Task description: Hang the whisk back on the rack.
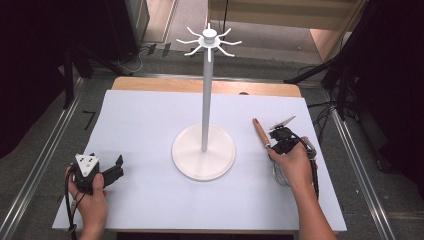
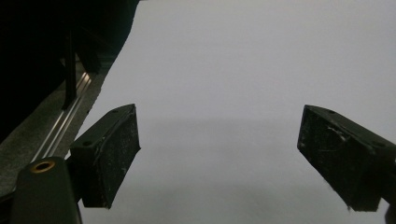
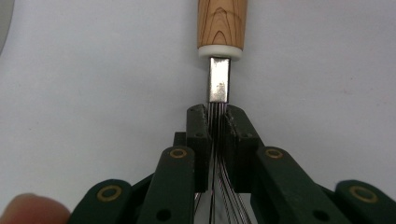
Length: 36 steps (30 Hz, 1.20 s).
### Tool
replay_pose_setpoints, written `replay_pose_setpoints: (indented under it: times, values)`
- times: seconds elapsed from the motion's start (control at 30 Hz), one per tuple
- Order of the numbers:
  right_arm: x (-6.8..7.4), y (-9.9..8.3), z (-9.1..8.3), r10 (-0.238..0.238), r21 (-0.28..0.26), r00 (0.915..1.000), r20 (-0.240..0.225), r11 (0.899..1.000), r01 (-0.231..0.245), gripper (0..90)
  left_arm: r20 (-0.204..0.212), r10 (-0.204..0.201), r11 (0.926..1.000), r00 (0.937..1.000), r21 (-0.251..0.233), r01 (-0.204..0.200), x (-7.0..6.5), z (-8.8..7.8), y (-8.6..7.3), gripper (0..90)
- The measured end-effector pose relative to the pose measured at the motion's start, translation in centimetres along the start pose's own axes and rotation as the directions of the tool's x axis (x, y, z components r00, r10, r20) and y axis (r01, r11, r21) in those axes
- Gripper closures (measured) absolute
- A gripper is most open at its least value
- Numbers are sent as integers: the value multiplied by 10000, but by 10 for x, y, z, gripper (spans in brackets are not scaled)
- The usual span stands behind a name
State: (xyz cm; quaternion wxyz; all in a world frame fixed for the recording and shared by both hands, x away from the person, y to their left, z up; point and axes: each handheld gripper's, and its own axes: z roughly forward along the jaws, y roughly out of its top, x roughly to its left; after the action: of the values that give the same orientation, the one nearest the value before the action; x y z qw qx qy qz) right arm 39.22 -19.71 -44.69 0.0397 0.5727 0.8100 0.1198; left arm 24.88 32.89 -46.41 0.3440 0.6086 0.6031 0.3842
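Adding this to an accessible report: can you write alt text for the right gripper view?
The right tongs are shut on the thin wires of a whisk, whose wooden handle points away over a white table surface. A fingertip shows at the lower left corner.

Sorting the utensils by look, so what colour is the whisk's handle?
Light brown wood grain with a white collar; the whisk handle shows best in the right gripper view.

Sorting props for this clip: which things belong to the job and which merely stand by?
In the job:
- wire whisk with wooden handle, clamped at its wires
- right gripper
- white hook-topped stand, probably

Standing by:
- left gripper, open
- white table cover
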Motion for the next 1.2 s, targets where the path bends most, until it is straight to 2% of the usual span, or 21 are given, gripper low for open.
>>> replay_pose_setpoints:
  times: [0.17, 0.27, 0.4, 0.53, 0.6, 0.63, 0.77, 0.83, 0.87, 0.93, 0.97, 1.0, 1.13, 1.2]
  values:
    - [3, -1, -1, -265, -127, 9994, 233, 9996, 268, 836, -6, -22, 10000, 10000, -1, 22, 0, 0, 0, 137]
    - [3, -5, -1, -315, -541, 9989, 344, 9980, 333, 839, -4, -28, 10000, 10000, 16, 28, 0, 0, 0, 137]
    - [3, -8, -2, -414, -833, 9978, 517, 9955, 456, 842, -7, -43, 10000, 10000, -6, 43, 0, 0, 0, 137]
    - [3, -14, -4, -400, -1480, 9983, 419, 9879, 458, 843, -6, -22, 10000, 10000, 16, 22, 0, 0, 0, 136]
    - [2, -17, -6, -378, -1837, 9991, 183, 9821, 406, 843, -19, -16, 10000, 10000, 6, 16, 0, 0, 0, 137]
    - [1, -19, -7, -301, -2095, 9995, -8, 9774, 292, 843, -13, -14, 10000, 10000, 2, 14, 0, 0, 0, 136]
    - [0, -23, -13, -245, -2738, 9993, -299, 9617, 153, 844, -28, 14, 10000, 10000, 24, -14, 0, 0, 0, 136]
    - [-1, -25, -18, -303, -3238, 9980, -549, 9461, 109, 844, -16, 19, 10000, 10000, 18, -18, 0, 0, 0, 136]
    - [-1, -26, -20, -252, -3376, 9972, -700, 9413, 1, 843, -20, 23, 10000, 10000, 16, -23, 0, 0, 0, 137]
    - [-1, -28, -24, -342, -3825, 9942, -1016, 9239, -73, 844, -32, 36, 10000, 10000, 36, -36, 0, 0, 0, 137]
    - [0, -30, -30, -491, -4240, 9902, -1308, 9056, -111, 844, -31, 47, 10000, 10000, 46, -47, 0, 0, 0, 137]
    - [0, -30, -30, -491, -4240, 9902, -1308, 9056, -111, 844, -30, 41, 10000, 10000, 40, -41, 0, 0, 0, 137]
    - [7, -32, -39, -809, -4743, 9818, -1719, 8803, -105, 844, -36, 44, 10000, 10000, 39, -44, 0, 0, 0, 137]
    - [11, -32, -42, -975, -4994, 9792, -1780, 8664, -46, 844, -35, 44, 10000, 10000, 38, -44, 0, 0, 0, 137]
